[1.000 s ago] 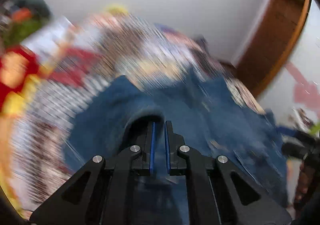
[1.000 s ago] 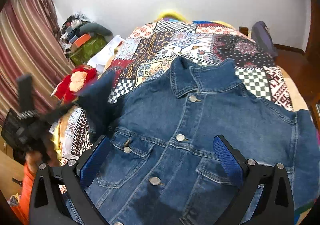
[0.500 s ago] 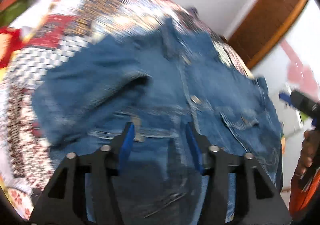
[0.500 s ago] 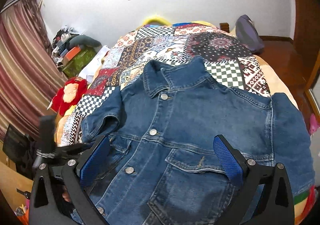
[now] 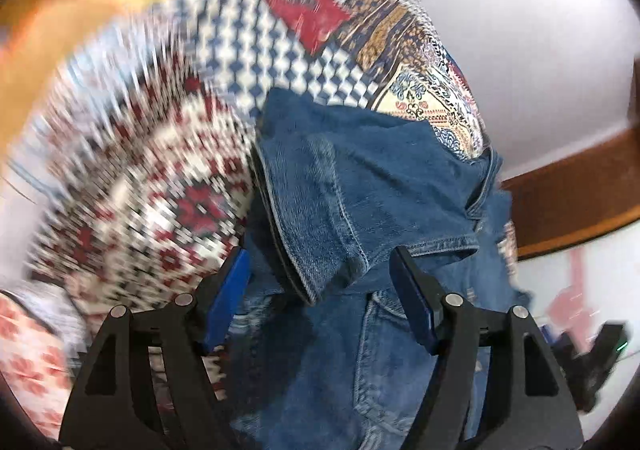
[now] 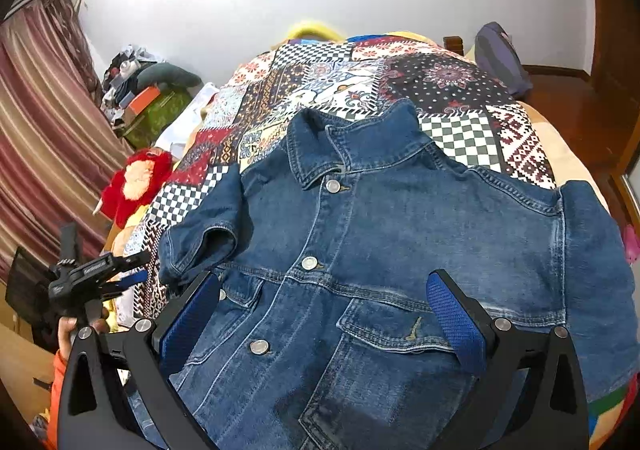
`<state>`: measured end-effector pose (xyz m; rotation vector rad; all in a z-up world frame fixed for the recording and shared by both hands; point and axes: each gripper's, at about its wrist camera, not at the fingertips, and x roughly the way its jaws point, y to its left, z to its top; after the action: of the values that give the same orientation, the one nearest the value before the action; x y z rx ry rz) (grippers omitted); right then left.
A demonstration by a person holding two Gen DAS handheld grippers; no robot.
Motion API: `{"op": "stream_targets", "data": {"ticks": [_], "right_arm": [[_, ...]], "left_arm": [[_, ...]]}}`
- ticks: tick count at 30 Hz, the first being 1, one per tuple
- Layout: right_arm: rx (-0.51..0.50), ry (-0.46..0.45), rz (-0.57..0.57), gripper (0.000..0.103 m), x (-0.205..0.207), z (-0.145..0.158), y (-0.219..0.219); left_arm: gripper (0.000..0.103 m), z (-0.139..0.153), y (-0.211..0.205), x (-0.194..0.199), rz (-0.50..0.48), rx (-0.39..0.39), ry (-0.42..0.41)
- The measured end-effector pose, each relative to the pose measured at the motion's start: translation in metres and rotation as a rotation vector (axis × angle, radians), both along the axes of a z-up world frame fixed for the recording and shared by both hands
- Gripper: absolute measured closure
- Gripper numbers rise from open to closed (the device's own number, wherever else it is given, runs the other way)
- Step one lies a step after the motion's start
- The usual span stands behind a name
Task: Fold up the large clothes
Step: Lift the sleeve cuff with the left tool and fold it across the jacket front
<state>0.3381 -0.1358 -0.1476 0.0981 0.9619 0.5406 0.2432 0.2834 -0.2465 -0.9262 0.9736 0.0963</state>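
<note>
A blue denim jacket (image 6: 400, 230) lies front up and buttoned on the patchwork bedspread (image 6: 460, 89). Its short left sleeve (image 6: 204, 226) rests out to the side. In the left wrist view the sleeve's cuff (image 5: 320, 209) lies just ahead of my left gripper (image 5: 320, 290). The jaws are opening and the blue pads (image 5: 226, 298) stand clear of the cloth. The right wrist view shows the left gripper (image 6: 138, 269) at the bed's left edge, beside the sleeve. My right gripper (image 6: 324, 314) hovers open over the jacket's lower front, above the chest pocket (image 6: 400, 334).
A red plush toy (image 6: 136, 181) lies at the bed's left edge. Striped curtains (image 6: 40, 149) and a pile of belongings (image 6: 148, 89) stand further left. A dark backpack (image 6: 500, 57) sits at the far right corner of the bed, by a wooden floor (image 6: 568, 97).
The left gripper went from shut on the sleeve to open, let the sleeve drop flat, then rolled and sank to the bed's left edge. The right gripper pulled back slightly.
</note>
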Motion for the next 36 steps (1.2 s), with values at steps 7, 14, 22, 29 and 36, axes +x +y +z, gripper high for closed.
{"op": "stream_targets", "data": {"ticks": [7, 14, 22, 29, 36], "right_arm": [[-0.02, 0.004, -0.006, 0.0, 0.005, -0.003, 0.003], [-0.027, 0.023, -0.008, 0.0, 0.008, -0.011, 0.003], [-0.015, 0.018, -0.012, 0.0, 0.007, -0.012, -0.007], [0.008, -0.017, -0.032, 0.0, 0.003, -0.002, -0.026], [0.038, -0.058, -0.085, 0.0, 0.002, 0.018, -0.059]], "left_arm": [[0.034, -0.04, 0.001, 0.022, 0.031, -0.136, 0.021], [0.075, -0.028, -0.006, 0.046, -0.013, 0.07, 0.062], [0.091, 0.075, -0.057, 0.049, -0.127, 0.482, -0.095], [0.093, 0.168, -0.13, 0.071, -0.283, 0.604, -0.317], [0.093, 0.199, -0.225, 0.103, -0.463, 0.625, -0.441]]}}
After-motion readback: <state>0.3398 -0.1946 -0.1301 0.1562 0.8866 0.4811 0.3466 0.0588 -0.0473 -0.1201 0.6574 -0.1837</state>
